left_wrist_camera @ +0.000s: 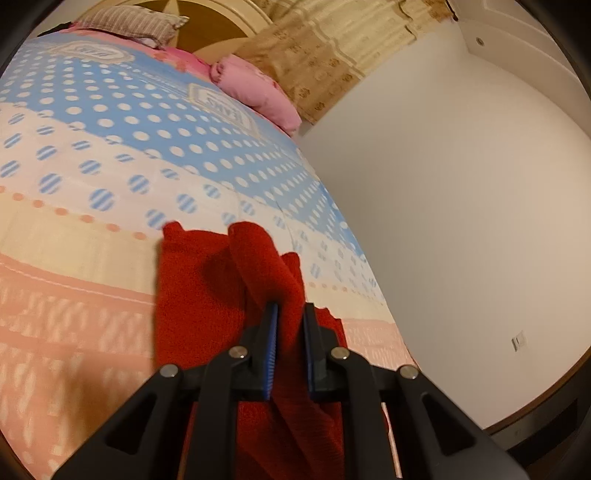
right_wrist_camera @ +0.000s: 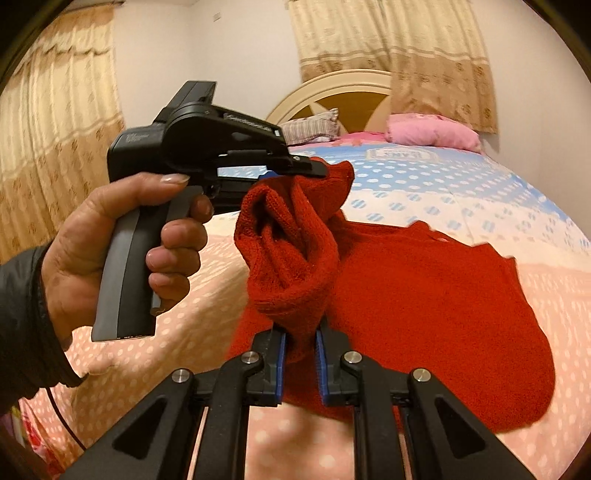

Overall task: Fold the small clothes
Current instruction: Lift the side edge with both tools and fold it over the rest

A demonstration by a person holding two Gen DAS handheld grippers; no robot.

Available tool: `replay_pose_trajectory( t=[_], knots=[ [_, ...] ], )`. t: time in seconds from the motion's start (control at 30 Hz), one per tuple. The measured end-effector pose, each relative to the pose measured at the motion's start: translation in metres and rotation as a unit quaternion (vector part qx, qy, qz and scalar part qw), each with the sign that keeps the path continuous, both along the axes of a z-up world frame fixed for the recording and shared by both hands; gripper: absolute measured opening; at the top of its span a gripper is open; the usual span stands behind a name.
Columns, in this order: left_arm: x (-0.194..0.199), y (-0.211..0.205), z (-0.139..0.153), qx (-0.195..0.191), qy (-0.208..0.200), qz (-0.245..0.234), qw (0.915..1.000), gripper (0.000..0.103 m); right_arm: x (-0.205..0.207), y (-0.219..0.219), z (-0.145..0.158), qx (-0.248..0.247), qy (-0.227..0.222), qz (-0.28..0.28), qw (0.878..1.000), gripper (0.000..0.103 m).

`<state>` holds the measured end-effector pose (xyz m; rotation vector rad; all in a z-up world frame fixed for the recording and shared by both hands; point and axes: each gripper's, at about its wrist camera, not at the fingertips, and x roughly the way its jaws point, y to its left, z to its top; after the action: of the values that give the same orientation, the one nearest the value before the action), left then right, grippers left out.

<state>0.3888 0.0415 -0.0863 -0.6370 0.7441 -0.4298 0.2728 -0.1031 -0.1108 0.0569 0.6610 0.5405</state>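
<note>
A small red knit sweater [right_wrist_camera: 443,288] lies on the bed, with one bunched part lifted off it. My right gripper [right_wrist_camera: 301,332] is shut on the lower end of that lifted fold [right_wrist_camera: 291,258]. My left gripper [right_wrist_camera: 295,173] is seen from the side in the right wrist view, held in a hand, and is shut on the upper end of the same fold. In the left wrist view my left gripper [left_wrist_camera: 291,310] pinches the red sweater [left_wrist_camera: 199,295], which hangs down between the fingers and spreads over the bed to the left.
The bed has a polka-dot cover [left_wrist_camera: 110,147] in blue, cream and pink. A pink pillow [left_wrist_camera: 255,92] and a striped pillow [left_wrist_camera: 129,26] lie by the headboard [right_wrist_camera: 332,88]. A white wall [left_wrist_camera: 461,203] borders the bed's right side. Curtains [right_wrist_camera: 55,147] hang behind.
</note>
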Motion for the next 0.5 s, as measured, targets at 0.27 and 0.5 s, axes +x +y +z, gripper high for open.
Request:
replay_pose_trajectory(
  t=[0.27, 0.5],
  knots=[
    [0.009, -0.035, 0.004, -0.006, -0.004, -0.024, 0.9997, 0.013, -0.002, -0.025, 0.002, 0.016, -0.001, -0.02, 1.0, 0.011],
    [0.019, -0.07, 0.006, 0.008, -0.008, -0.054, 0.9985, 0.013, -0.003, -0.058, 0.001, 0.042, 0.009, -0.054, 0.998, 0.011]
  ],
)
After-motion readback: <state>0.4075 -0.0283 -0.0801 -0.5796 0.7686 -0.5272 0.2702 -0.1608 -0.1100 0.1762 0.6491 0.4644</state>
